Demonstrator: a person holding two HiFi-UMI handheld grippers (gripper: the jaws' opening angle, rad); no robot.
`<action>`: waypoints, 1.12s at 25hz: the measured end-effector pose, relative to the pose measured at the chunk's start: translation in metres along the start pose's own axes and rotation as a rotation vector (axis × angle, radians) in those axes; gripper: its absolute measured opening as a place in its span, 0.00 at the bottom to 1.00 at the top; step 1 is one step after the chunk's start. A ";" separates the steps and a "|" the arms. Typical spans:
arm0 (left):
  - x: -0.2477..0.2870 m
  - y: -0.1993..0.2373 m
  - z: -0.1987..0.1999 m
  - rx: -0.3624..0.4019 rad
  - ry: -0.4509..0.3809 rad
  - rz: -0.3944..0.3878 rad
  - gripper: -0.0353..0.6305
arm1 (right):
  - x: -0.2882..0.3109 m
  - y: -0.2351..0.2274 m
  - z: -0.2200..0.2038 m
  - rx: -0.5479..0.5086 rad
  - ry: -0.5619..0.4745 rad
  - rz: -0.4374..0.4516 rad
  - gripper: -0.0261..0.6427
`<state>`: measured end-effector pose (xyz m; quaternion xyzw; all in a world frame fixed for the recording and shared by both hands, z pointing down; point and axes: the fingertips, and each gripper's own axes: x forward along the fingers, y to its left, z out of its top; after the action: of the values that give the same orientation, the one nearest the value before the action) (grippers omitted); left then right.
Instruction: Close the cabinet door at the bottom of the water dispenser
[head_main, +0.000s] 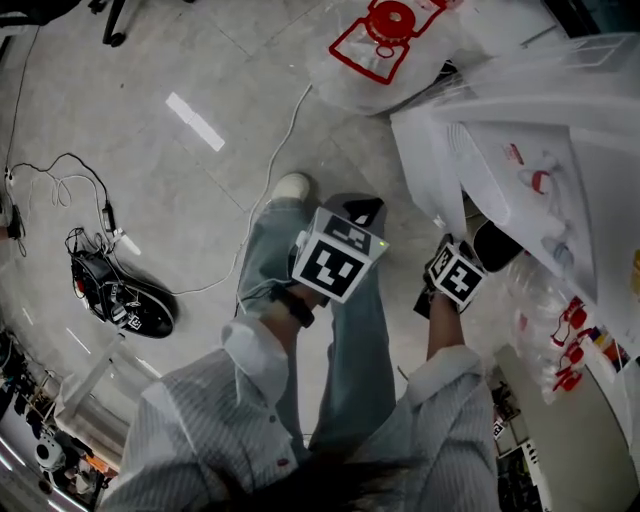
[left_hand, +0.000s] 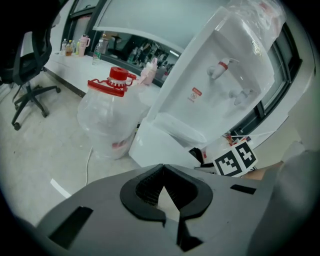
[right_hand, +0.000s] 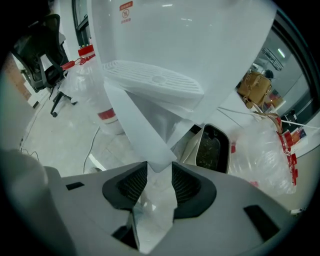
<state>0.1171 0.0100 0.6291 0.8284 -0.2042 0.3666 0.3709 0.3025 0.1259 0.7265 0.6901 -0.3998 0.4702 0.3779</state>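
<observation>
Head view, go.
B: Looking down the person's legs to the floor (head_main: 150, 200). The left gripper (head_main: 340, 258) is over the thigh, touching nothing of the task. The right gripper (head_main: 455, 272) is low at the base of the white water dispenser (head_main: 520, 150).
A: Left gripper view?
B: Jaws clenched, tips meeting, nothing between them. The dispenser is ahead, with a big water bottle (left_hand: 110, 117) just beside it on the floor. This one is idle.
A: Right gripper view?
B: That's the working one. The cabinet door (right_hand: 134, 122) stands ajar, swung out below the drip tray (right_hand: 155, 82), and its free edge runs down into the jaws. The jaws are part-way apart and the pads look pressed on both faces of the panel, so I call it grasping the door.
A: Step?
B: I'd say mid-close, door not yet home. Best guess is to swing the edge along the hinge arc toward the dispenser body without twisting the thin panel. Let go before the narrowing gap pinches the gripper, then push the face flat until it seats. The likely risk is the pads slipping off the slick edge.
</observation>
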 end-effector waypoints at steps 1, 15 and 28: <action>0.001 -0.001 -0.001 -0.009 -0.006 0.003 0.07 | 0.002 -0.003 0.002 -0.001 0.000 0.001 0.26; 0.019 -0.004 -0.029 -0.116 -0.044 0.046 0.07 | 0.022 -0.035 0.024 -0.035 -0.027 0.002 0.26; 0.018 0.008 -0.027 -0.121 -0.068 0.072 0.07 | 0.029 -0.046 0.036 -0.074 -0.054 0.002 0.26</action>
<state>0.1114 0.0237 0.6585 0.8085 -0.2681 0.3383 0.4000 0.3633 0.1059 0.7377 0.6878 -0.4276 0.4367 0.3917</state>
